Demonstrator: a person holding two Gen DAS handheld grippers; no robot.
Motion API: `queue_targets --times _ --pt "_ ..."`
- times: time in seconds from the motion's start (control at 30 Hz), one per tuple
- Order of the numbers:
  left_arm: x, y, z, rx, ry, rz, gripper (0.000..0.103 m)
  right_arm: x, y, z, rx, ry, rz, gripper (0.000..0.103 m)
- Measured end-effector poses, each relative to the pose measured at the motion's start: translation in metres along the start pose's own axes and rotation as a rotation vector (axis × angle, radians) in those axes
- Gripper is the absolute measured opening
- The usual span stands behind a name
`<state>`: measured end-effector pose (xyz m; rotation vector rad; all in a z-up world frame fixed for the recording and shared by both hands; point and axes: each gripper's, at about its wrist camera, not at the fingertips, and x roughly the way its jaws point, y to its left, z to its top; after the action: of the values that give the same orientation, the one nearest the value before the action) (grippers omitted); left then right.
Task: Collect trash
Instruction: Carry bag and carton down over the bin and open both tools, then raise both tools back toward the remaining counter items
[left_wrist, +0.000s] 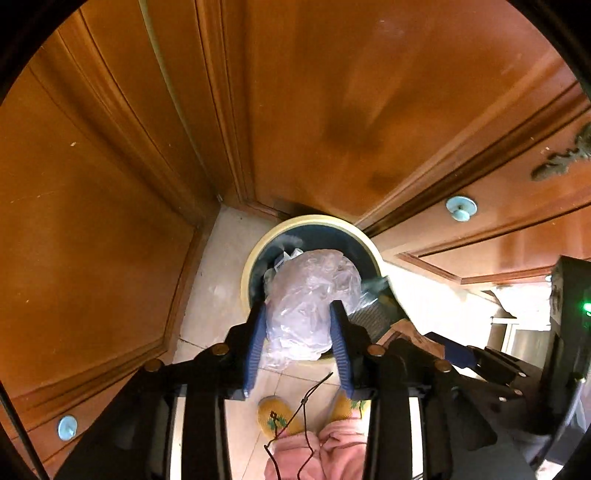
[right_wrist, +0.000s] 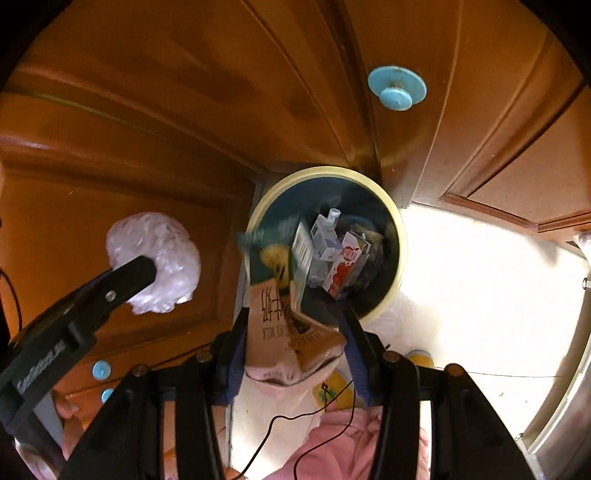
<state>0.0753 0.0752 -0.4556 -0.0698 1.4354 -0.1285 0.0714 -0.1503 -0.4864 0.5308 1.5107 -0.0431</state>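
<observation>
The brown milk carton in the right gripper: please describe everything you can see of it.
The brown milk carton looks like kraft-brown cardboard, printed in dark characters plus the word MILK. It is crumpled and folded. It sits between the blue pads of the right gripper, which points steeply down, just in front of the round cream-rimmed trash bin. Whether the pads press it is unclear.

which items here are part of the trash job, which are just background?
Job:
- crumpled plastic bag in left tool
- brown milk carton in right tool
- trash bin holding cartons

Background:
- wooden cabinet doors
- blue knobs
- yellow slippers
</observation>
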Motion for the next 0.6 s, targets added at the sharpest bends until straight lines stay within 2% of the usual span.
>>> queue_targets --times 0.03,0.13,0.6 --pt "0.002 0.004 0.004 -0.001 -0.003 -0.001 0.051 0.003 -0.001 0.002 0.003 -0.001 -0.006 0.048" --pt "0.000 0.007 0.006 -0.003 -0.038 0.013 0.075 0.003 -0.001 0.004 0.023 -0.009 -0.029 0.052" --pt "-0.016 0.010 0.012 -0.015 -0.053 0.021 0.076 -0.019 0.000 -0.004 0.033 -0.032 -0.026 0.053"
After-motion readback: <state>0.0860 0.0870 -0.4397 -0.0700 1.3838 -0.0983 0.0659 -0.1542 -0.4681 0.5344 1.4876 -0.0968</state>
